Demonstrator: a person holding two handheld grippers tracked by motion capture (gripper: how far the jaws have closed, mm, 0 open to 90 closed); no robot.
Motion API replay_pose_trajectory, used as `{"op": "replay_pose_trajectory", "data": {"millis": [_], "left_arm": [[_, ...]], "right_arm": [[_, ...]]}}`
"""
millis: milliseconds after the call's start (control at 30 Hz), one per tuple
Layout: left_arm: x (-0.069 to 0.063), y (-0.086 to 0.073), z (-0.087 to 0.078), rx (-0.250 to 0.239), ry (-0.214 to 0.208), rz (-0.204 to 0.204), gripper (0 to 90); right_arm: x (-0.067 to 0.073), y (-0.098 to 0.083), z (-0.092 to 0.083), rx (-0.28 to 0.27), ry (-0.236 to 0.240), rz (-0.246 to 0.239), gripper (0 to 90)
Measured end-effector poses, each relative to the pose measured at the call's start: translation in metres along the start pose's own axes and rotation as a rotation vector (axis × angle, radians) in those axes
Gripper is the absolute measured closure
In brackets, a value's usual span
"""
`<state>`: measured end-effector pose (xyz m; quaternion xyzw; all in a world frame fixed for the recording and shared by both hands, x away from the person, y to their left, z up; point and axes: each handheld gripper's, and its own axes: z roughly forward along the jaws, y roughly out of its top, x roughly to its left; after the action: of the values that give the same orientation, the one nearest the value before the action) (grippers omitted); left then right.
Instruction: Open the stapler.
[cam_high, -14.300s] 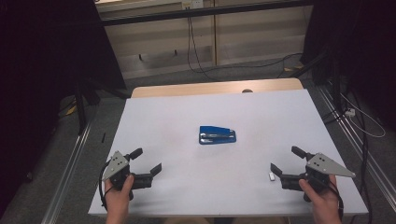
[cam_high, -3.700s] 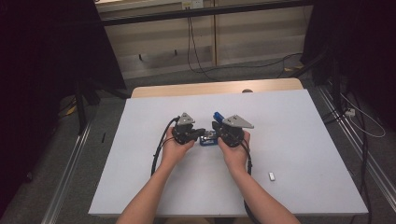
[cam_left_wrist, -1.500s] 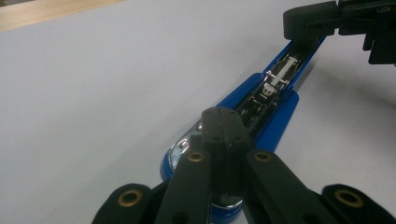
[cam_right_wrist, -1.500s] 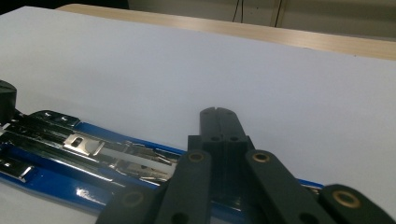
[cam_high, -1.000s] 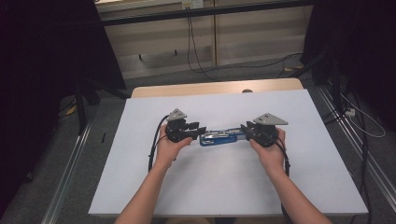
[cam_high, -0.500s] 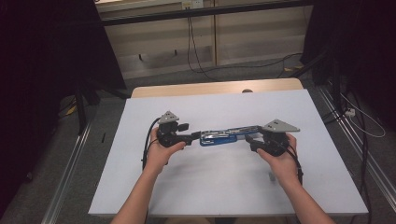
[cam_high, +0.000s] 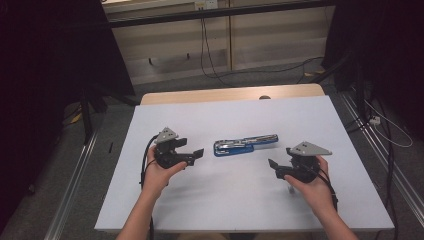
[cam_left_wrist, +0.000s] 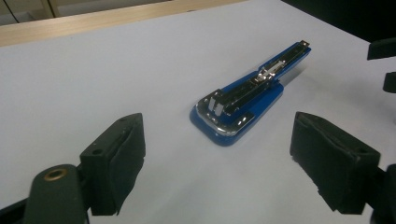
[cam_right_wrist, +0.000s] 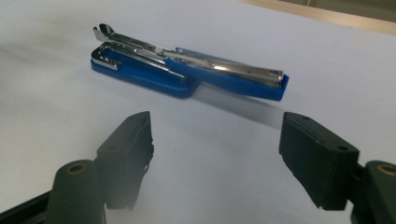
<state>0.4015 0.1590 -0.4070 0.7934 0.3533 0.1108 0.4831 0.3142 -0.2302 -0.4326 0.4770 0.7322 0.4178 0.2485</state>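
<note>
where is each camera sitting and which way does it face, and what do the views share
High view: above the person's side, looking forward and down at the table; both forearms show, left gripper and right gripper open.
Left gripper view: on the left gripper, looking along its fingers at the opened stapler.
Right gripper view: on the right gripper, facing the stapler's long side.
All three share the stapler, lying untouched.

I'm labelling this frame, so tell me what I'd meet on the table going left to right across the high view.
Left tool → blue stapler, opened out flat → right tool. Both tools are open and clear of the stapler.
</note>
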Motion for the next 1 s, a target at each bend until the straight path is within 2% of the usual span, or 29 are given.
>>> {"op": "replay_pose_trajectory", "data": {"millis": [67, 100, 133, 233, 367, 533, 600, 733, 833, 867, 1000], "left_arm": [[0.000, -0.002, -0.002, 0.003, 0.003, 0.008, 16.8], [0.000, -0.003, -0.003, 0.000, 0.002, 0.008, 16.3], [0.000, -0.003, -0.005, 0.001, 0.003, 0.006, 16.3], [0.000, -0.006, -0.006, -0.005, 0.003, 0.002, 15.2], [0.001, -0.011, -0.006, 0.013, 0.002, 0.014, 13.8], [-0.001, -0.018, -0.009, 0.019, 0.003, 0.004, 13.1], [-0.004, -0.019, -0.011, 0.021, -0.006, 0.021, 13.1], [-0.004, -0.021, -0.010, 0.014, 0.008, 0.051, 12.5], [-0.002, -0.025, -0.012, 0.015, 0.017, 0.033, 12.1], [-0.001, -0.027, -0.014, 0.010, 0.023, 0.031, 11.9], [0.000, -0.030, -0.015, 0.011, 0.027, 0.026, 11.9]], "right_arm": [[-0.001, -0.004, -0.004, -0.002, 0.015, 0.017, 22.3], [0.000, -0.008, -0.008, -0.007, 0.023, 0.045, 20.0], [0.000, -0.008, -0.008, -0.007, 0.023, 0.045, 20.0], [0.001, -0.014, -0.012, -0.001, 0.030, 0.035, 19.2], [-0.001, -0.021, -0.014, 0.017, 0.022, 0.038, 16.5], [0.000, -0.026, -0.016, 0.034, 0.032, 0.022, 15.1], [0.000, -0.026, -0.016, 0.040, 0.035, 0.021, 15.0], [0.002, -0.029, -0.019, 0.054, 0.028, -0.024, 15.0], [0.001, -0.034, -0.023, 0.069, 0.023, -0.031, 17.1], [0.000, -0.038, -0.023, 0.082, 0.032, -0.015, 18.9], [-0.002, -0.043, -0.025, 0.105, 0.023, -0.011, 18.8]]}}
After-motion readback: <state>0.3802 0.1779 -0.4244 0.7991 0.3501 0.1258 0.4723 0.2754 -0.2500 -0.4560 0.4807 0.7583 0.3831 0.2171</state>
